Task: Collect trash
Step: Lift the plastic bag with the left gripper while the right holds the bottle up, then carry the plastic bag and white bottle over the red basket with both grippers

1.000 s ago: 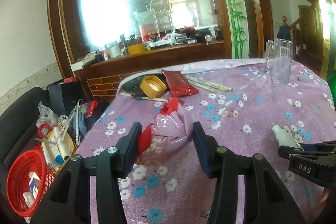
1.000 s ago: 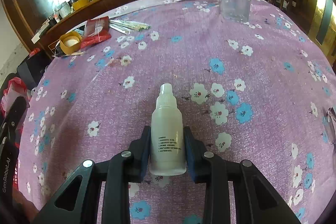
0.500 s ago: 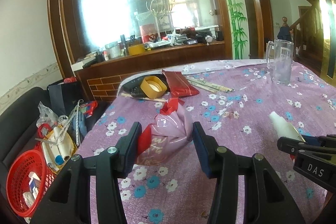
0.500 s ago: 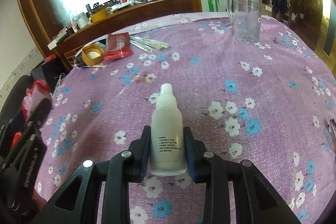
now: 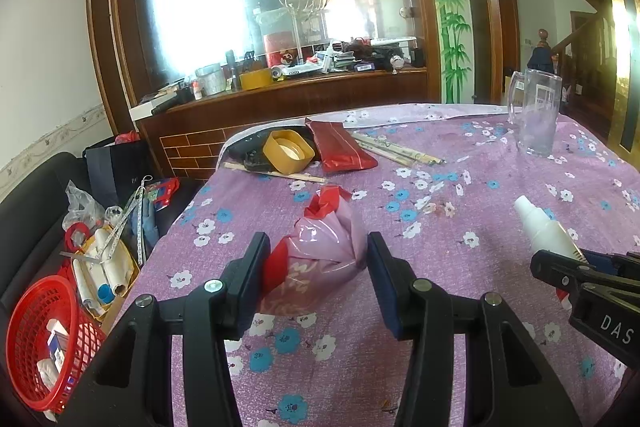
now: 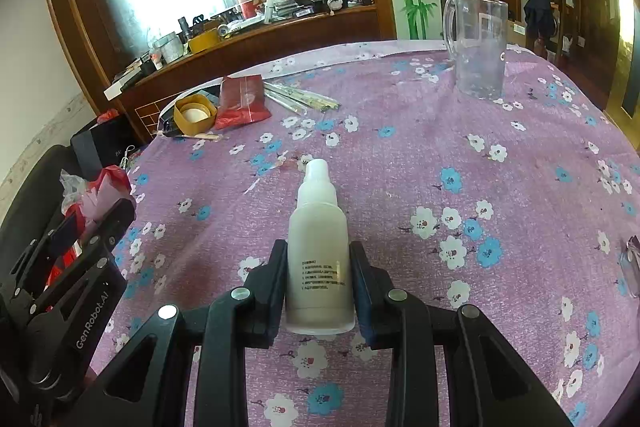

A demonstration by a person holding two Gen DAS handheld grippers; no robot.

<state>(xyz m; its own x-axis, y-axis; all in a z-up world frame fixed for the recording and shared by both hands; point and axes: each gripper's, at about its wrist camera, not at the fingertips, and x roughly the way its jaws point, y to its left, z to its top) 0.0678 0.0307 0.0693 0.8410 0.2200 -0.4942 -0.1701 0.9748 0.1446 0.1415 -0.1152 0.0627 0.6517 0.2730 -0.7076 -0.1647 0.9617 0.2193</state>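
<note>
My left gripper (image 5: 316, 279) is shut on a crumpled pink and red plastic bag (image 5: 320, 251), held over the purple flowered tablecloth (image 5: 460, 155). The bag also shows at the left of the right wrist view (image 6: 96, 199). My right gripper (image 6: 320, 287) is shut on a small white dropper bottle (image 6: 320, 251) that points forward. The bottle shows at the right of the left wrist view (image 5: 544, 231), lifted off the cloth beside the left gripper.
At the table's far left lie a yellow lid (image 5: 288, 151), a red packet (image 5: 340, 147) and wrapped chopsticks (image 5: 396, 151). A clear glass mug (image 5: 536, 115) stands far right. Left of the table, a red basket (image 5: 40, 339) and clutter sit on a dark sofa.
My right gripper has lifted the bottle and moved it left towards the left gripper. The left gripper has kept its hold on the bag and barely moved.
</note>
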